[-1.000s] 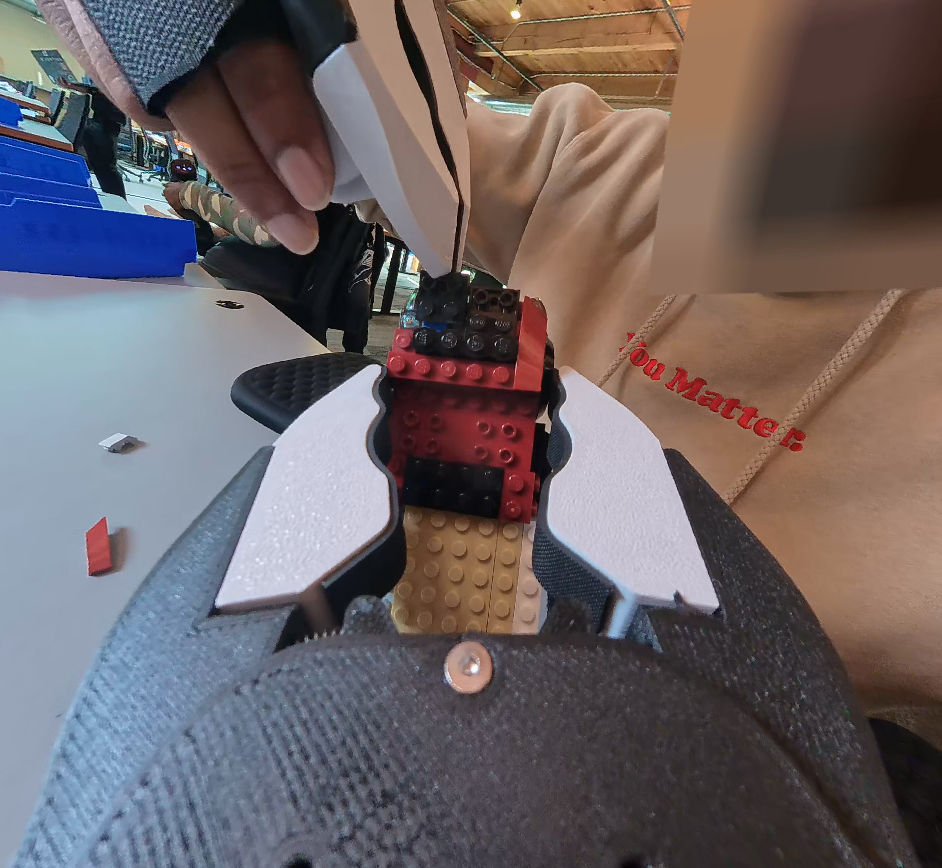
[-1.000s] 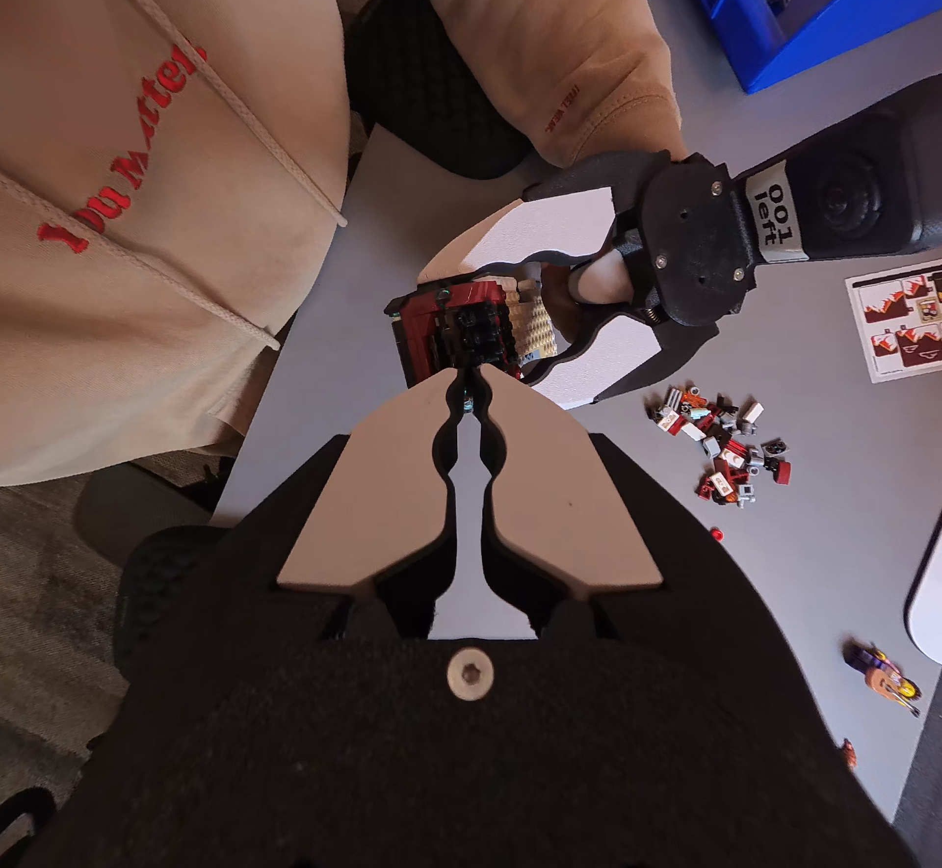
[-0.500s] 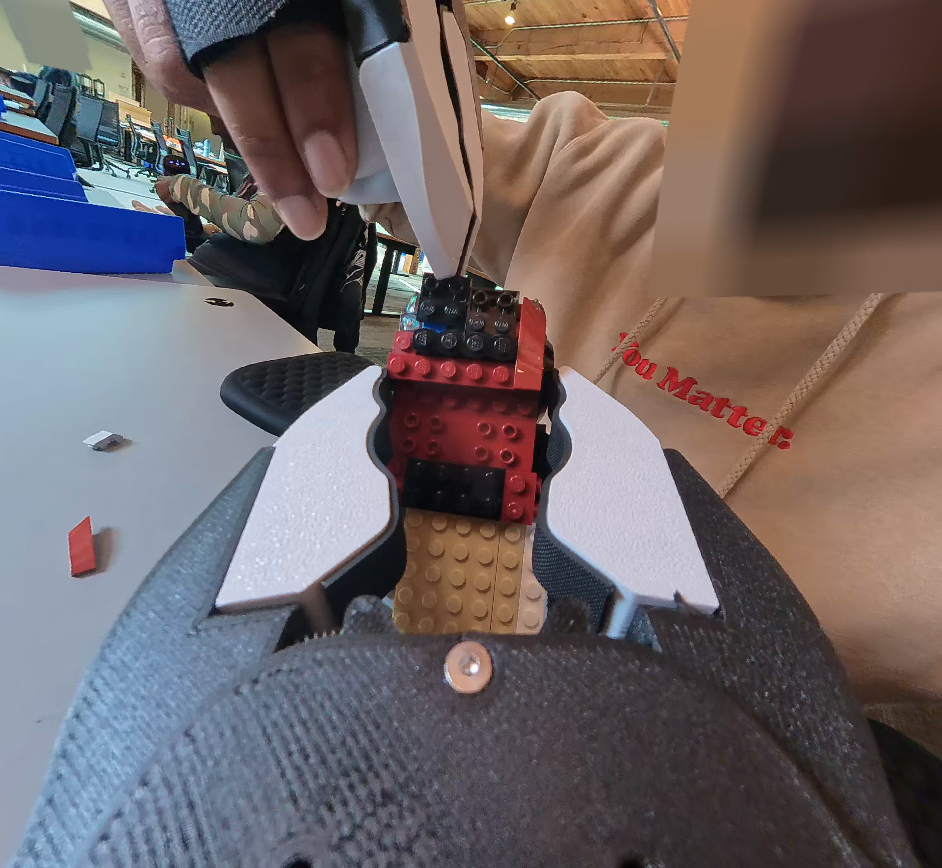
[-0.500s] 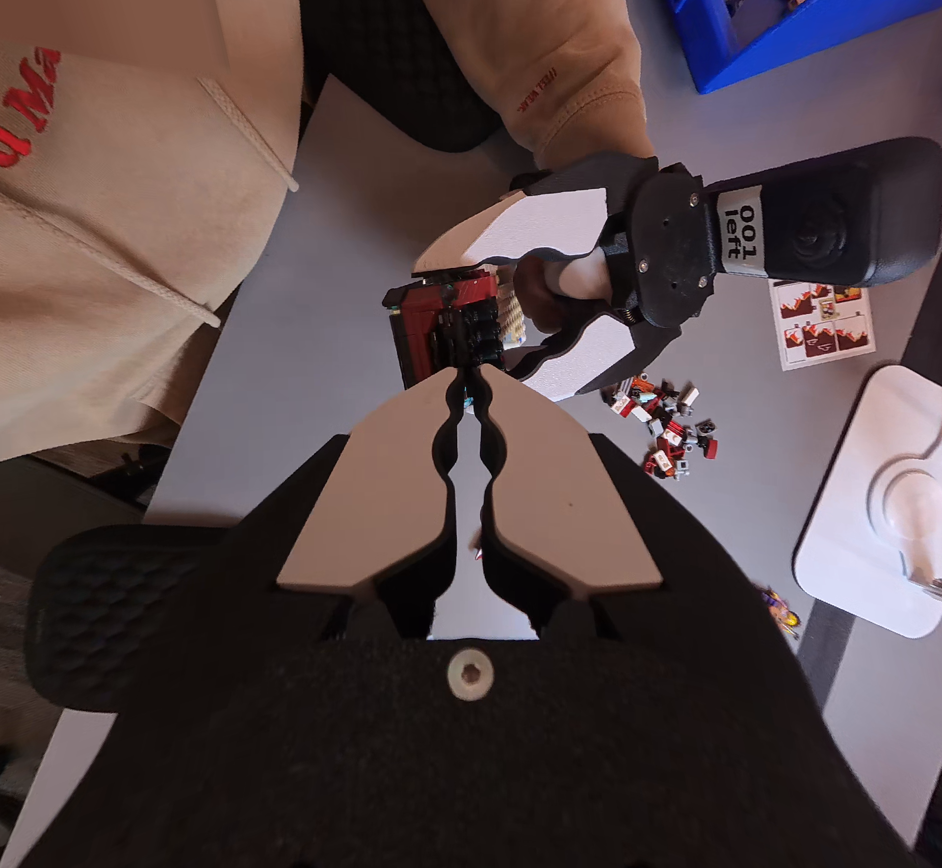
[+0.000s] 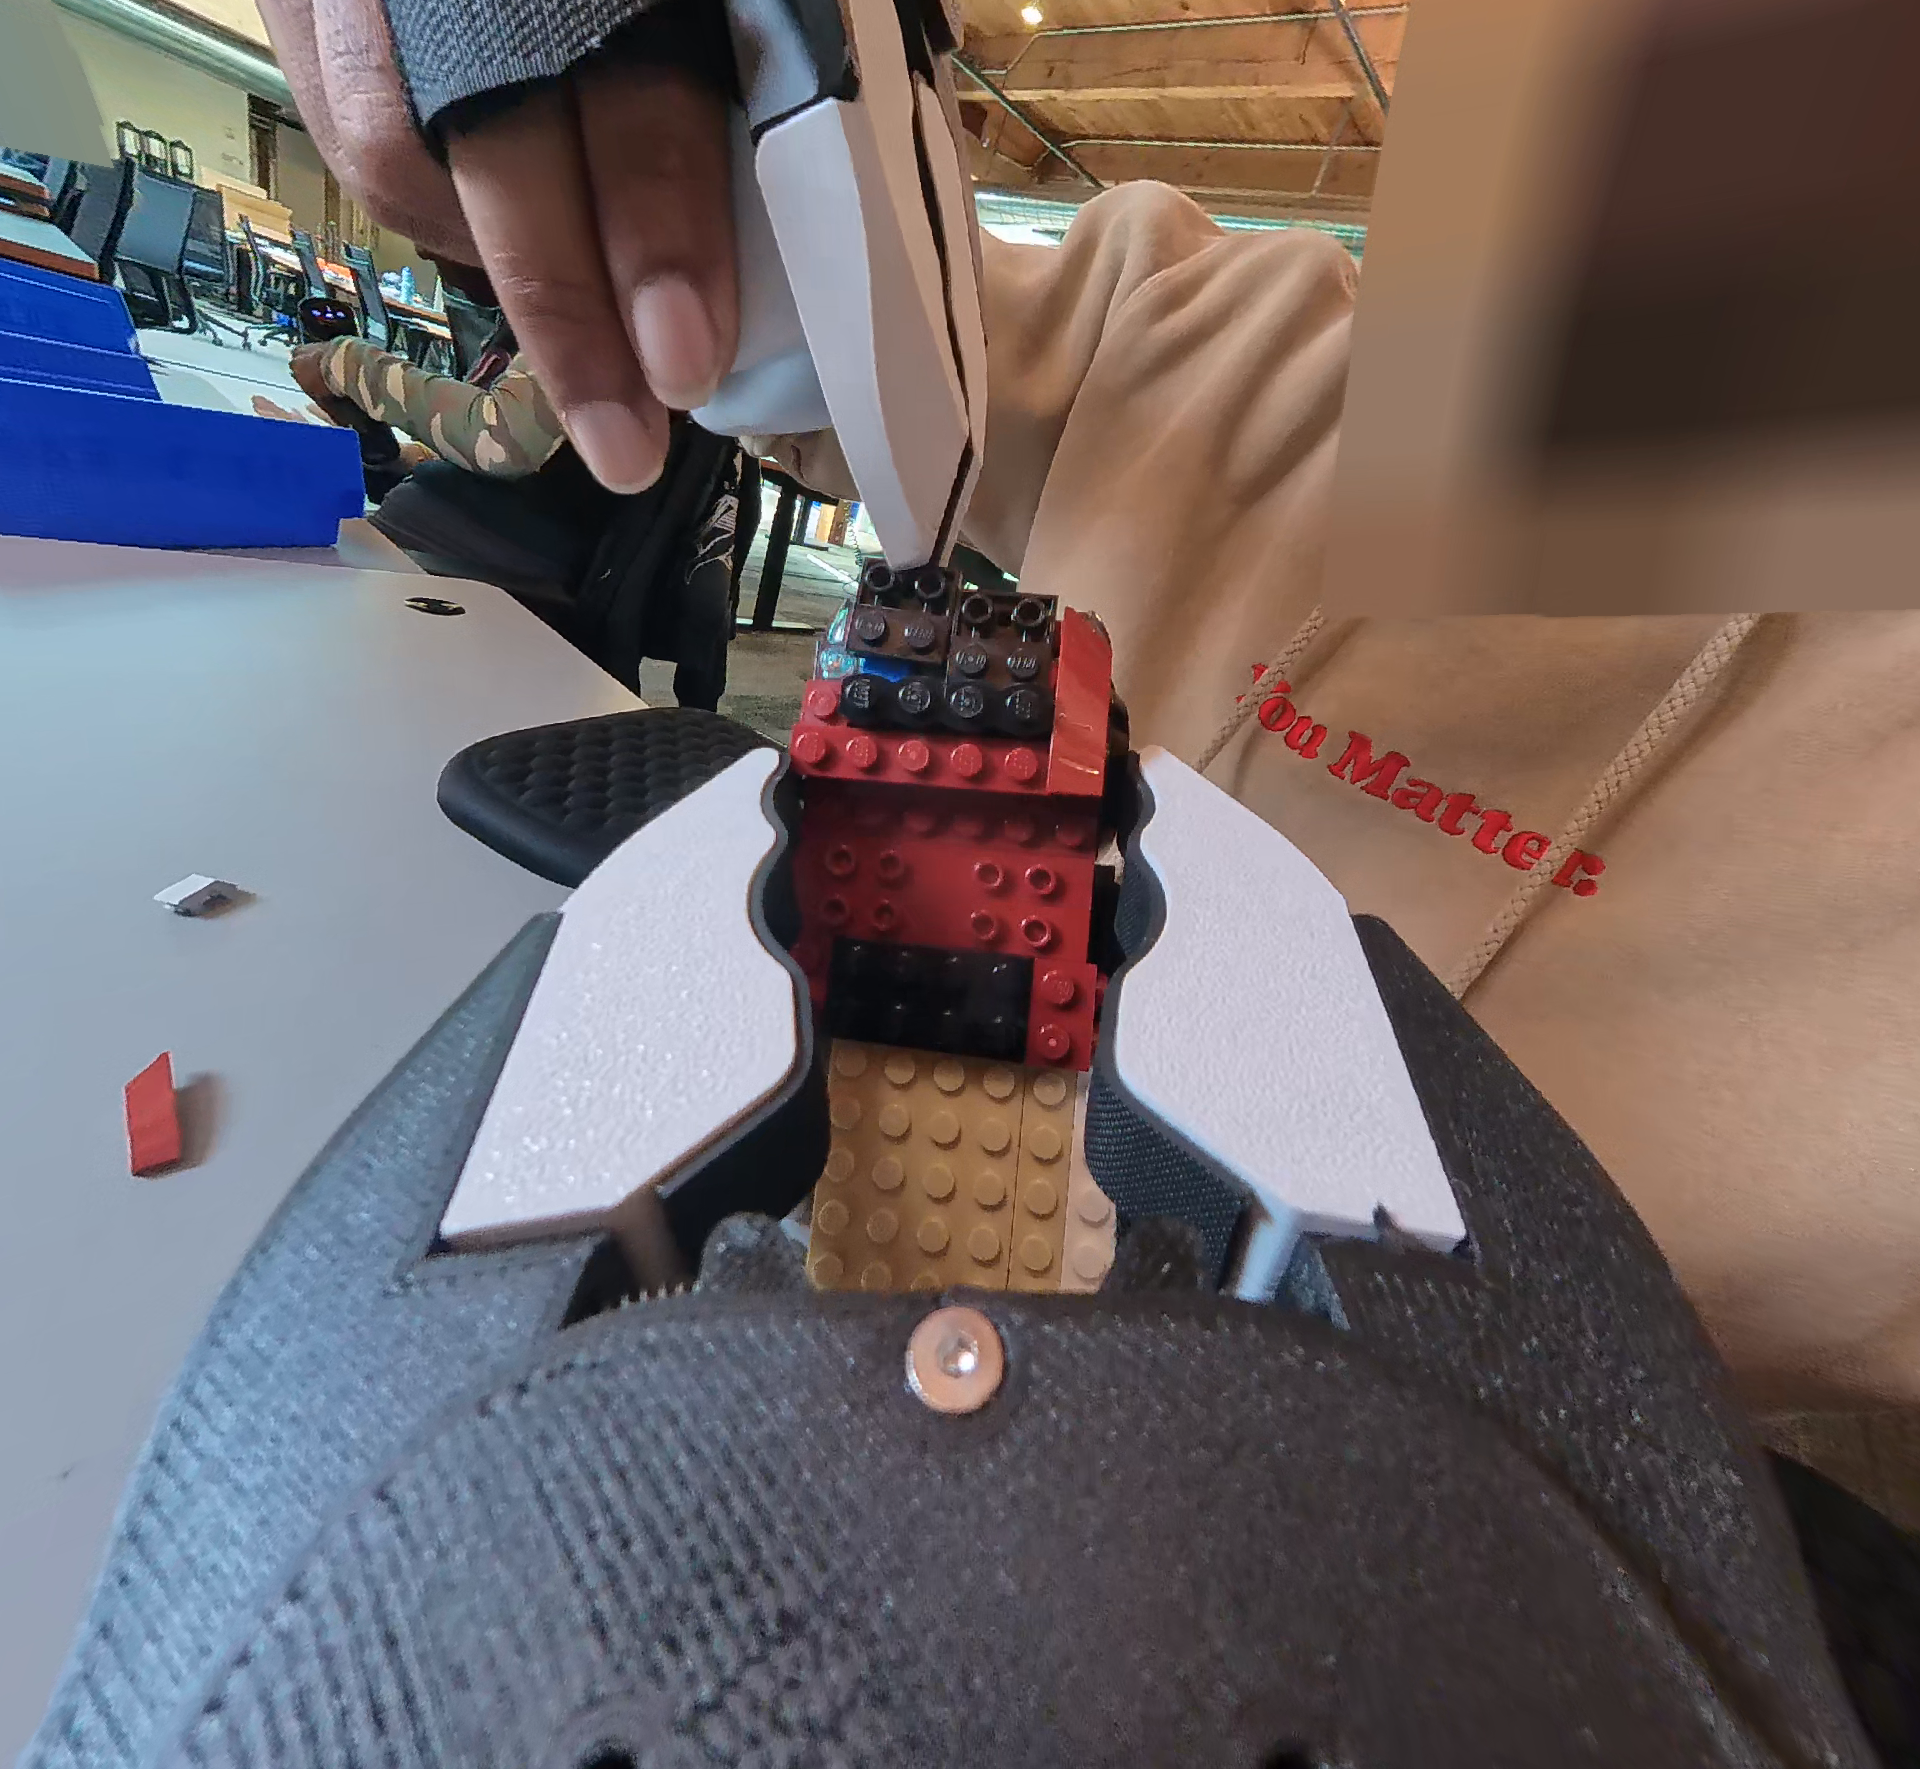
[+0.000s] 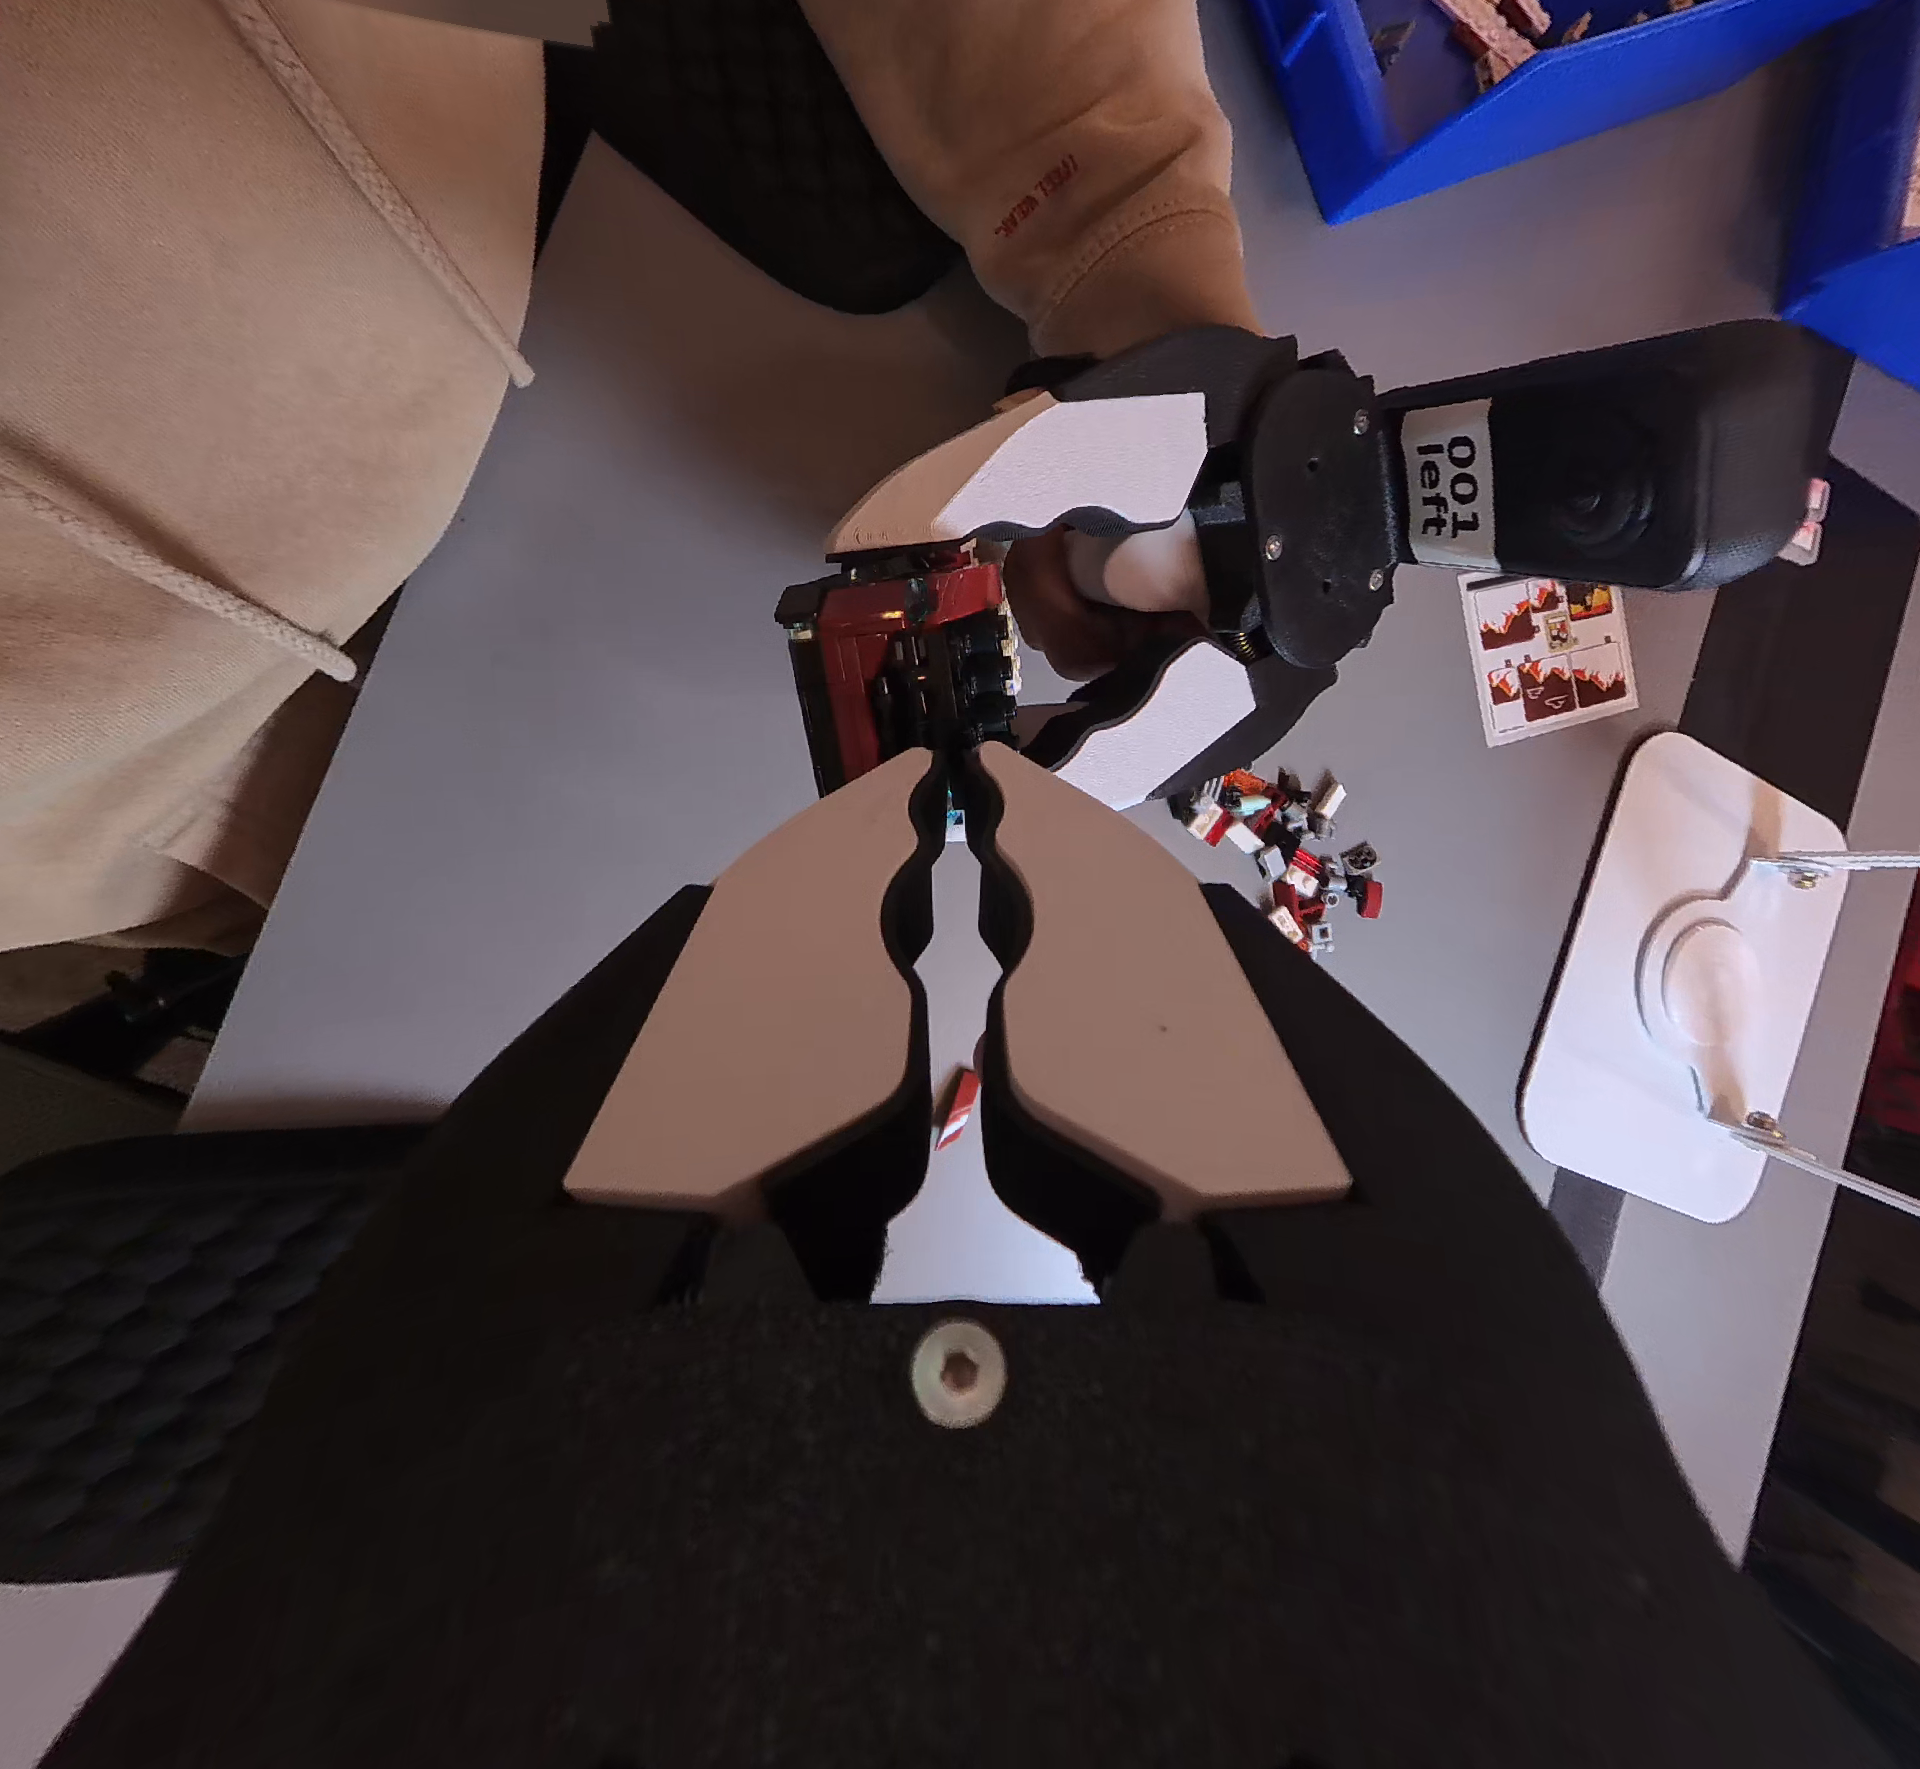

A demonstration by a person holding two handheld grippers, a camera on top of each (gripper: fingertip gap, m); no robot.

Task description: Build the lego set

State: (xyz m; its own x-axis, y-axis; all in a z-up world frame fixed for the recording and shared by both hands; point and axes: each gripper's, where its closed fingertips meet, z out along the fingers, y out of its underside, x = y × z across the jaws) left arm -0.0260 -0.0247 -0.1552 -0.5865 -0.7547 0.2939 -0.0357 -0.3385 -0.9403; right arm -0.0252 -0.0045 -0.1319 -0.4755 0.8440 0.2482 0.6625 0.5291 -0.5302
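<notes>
The left claw [image 5: 951, 846] is clamped on a dark red, black and tan plastic brick model [image 5: 940, 888]. Above it, the right claw [image 6: 956, 763], tips together, touches the model's black top plate [image 5: 902, 599].

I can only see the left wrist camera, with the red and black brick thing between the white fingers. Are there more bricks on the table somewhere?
Observer: Yes. A small pile of loose bricks lies on the table, right beside the left hand-held gripper.
Operator: Is anything else near it?
Observer: A sticker sheet with red pictures lies just past the pile.
Operator: What's inside the blue bin?
Observer: The blue bin holds more loose bricks, pale and dark red ones.
</notes>
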